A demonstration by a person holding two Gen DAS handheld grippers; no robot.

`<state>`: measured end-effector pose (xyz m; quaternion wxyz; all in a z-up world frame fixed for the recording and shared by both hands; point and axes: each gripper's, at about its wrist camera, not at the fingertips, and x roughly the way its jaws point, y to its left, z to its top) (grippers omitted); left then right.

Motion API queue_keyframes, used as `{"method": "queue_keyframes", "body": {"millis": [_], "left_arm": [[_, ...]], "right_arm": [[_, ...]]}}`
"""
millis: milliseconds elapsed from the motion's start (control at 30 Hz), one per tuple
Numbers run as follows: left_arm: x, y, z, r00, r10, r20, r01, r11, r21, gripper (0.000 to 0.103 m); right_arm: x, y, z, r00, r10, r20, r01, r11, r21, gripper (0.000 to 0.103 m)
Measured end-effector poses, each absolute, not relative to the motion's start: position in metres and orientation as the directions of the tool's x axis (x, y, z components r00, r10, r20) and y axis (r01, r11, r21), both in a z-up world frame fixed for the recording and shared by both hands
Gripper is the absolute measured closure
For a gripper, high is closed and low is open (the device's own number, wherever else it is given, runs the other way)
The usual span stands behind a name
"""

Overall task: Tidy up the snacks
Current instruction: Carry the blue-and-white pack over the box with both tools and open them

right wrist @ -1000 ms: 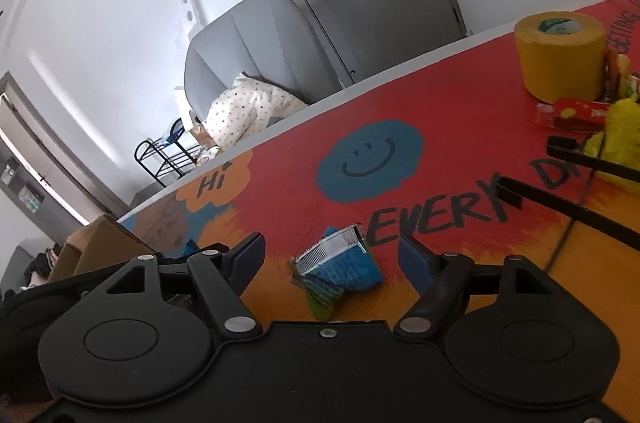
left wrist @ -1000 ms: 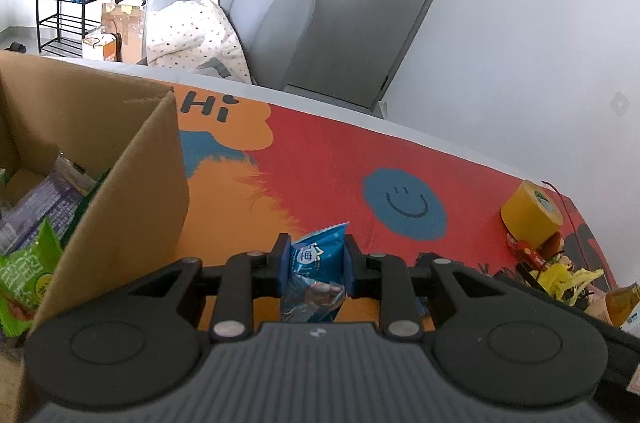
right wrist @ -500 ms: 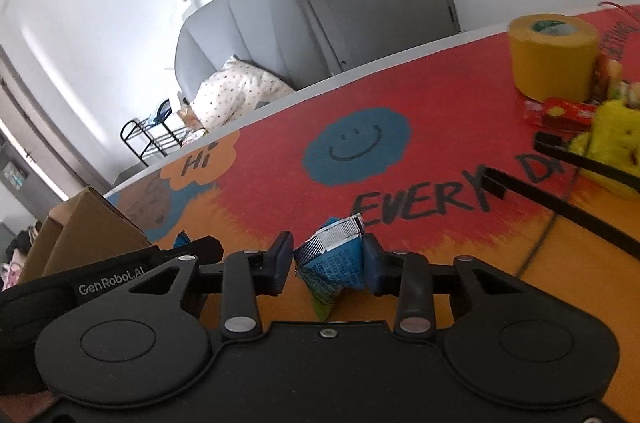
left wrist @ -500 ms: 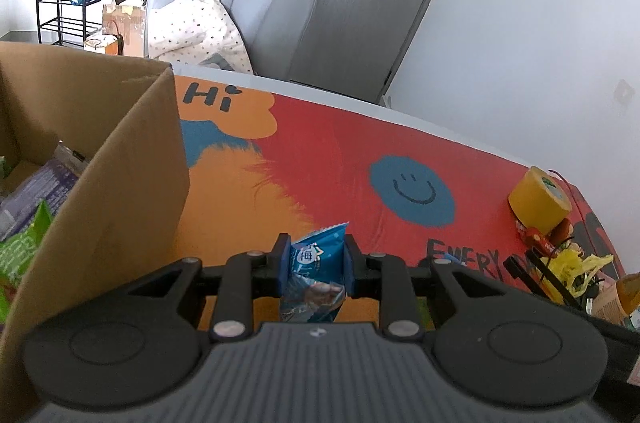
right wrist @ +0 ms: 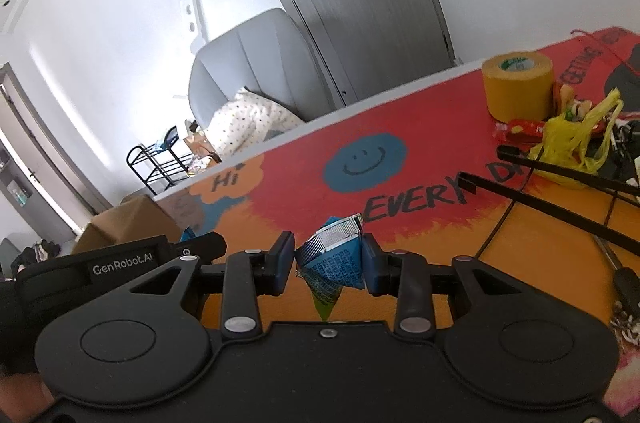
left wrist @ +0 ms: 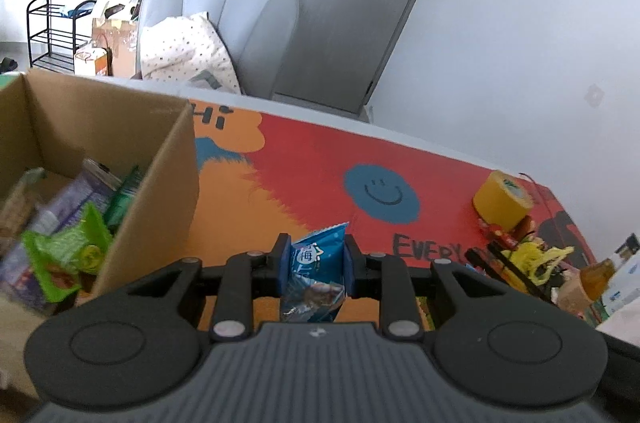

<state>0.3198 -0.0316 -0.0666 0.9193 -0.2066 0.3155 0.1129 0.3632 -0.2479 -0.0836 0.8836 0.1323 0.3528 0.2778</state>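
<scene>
We worked over a counter (left wrist: 304, 175) covered in a bright red and orange cloth printed with a blue smiley face (right wrist: 364, 161) and black lettering. At its left end stood an open cardboard box (left wrist: 160, 183), already holding several snack packets (left wrist: 64, 247) in green and purple wrappers; in the right wrist view the same box (right wrist: 128, 223) showed only as a brown corner beyond our other tool. Toward the right end sat a yellow roll of tape (right wrist: 518, 85), with a crumpled yellow plastic bag (right wrist: 568, 151) and some black sticks (right wrist: 560, 183) just beside it. Our left gripper (left wrist: 314, 263) had its fingers (left wrist: 282, 259) clenched on a blue snack packet (left wrist: 316, 263), held upright above the orange part of the cloth, just to the right of the box wall. Our right gripper (right wrist: 328, 263) had its fingers (right wrist: 370, 267) clamped on a second blue packet (right wrist: 332, 263), its silver crimped edge pointing up and a green corner hanging below, lifted above the counter near the lettering.
</scene>
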Motion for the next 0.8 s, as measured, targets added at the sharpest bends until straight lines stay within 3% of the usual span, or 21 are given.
{"method": "queue_keyframes", "body": {"millis": [800], "left_arm": [[0.239, 0.012, -0.001, 0.842, 0.08, -0.533, -0.29, 0.901, -0.323, 0.078]], "right_arm": [[0.296, -0.205, -0.022, 0.637, 0.619, -0.46, -0.485, 0.785, 0.385, 0.069]]}}
